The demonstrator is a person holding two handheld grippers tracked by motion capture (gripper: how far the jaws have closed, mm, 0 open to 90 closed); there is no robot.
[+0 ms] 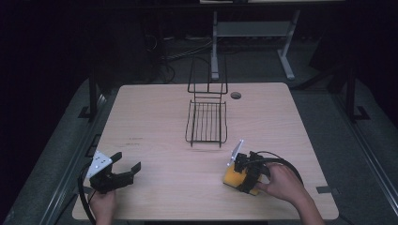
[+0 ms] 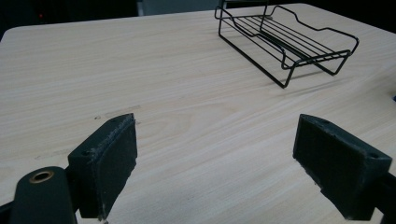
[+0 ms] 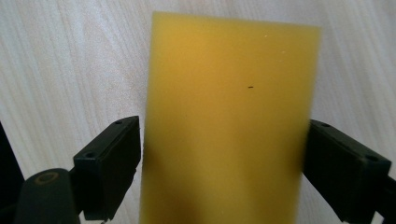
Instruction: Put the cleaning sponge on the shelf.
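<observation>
Right gripper view: yellow block (image 3: pixel 231 121) lying flat on the table (image 3: pixel 70 70), framed by the two black jaws of the right gripper (image 3: pixel 219 172). The jaws stand at the block's two long sides, touching or just short of them; whether they already press is not clear. High view: right gripper (image 1: pixel 241 171) tipped down over the block (image 1: pixel 231 177) near the table's front right, the hand (image 1: pixel 281 183) behind it. Wire rack (image 1: pixel 206 122) stands well apart, toward the middle rear. Left gripper (image 1: pixel 126 171) waits at the front left, jaws wide apart and holding nothing; the left gripper view shows bare table (image 2: pixel 187 116) between them and the rack (image 2: pixel 285 42) beyond.

Judged step: gripping the block. For a sound hold, keep the jaws square to the long sides and centred along them, set them low enough to bear on the faces, close evenly, then lift straight up. An off-centre pinch would likely let the block swing or slip.
</observation>
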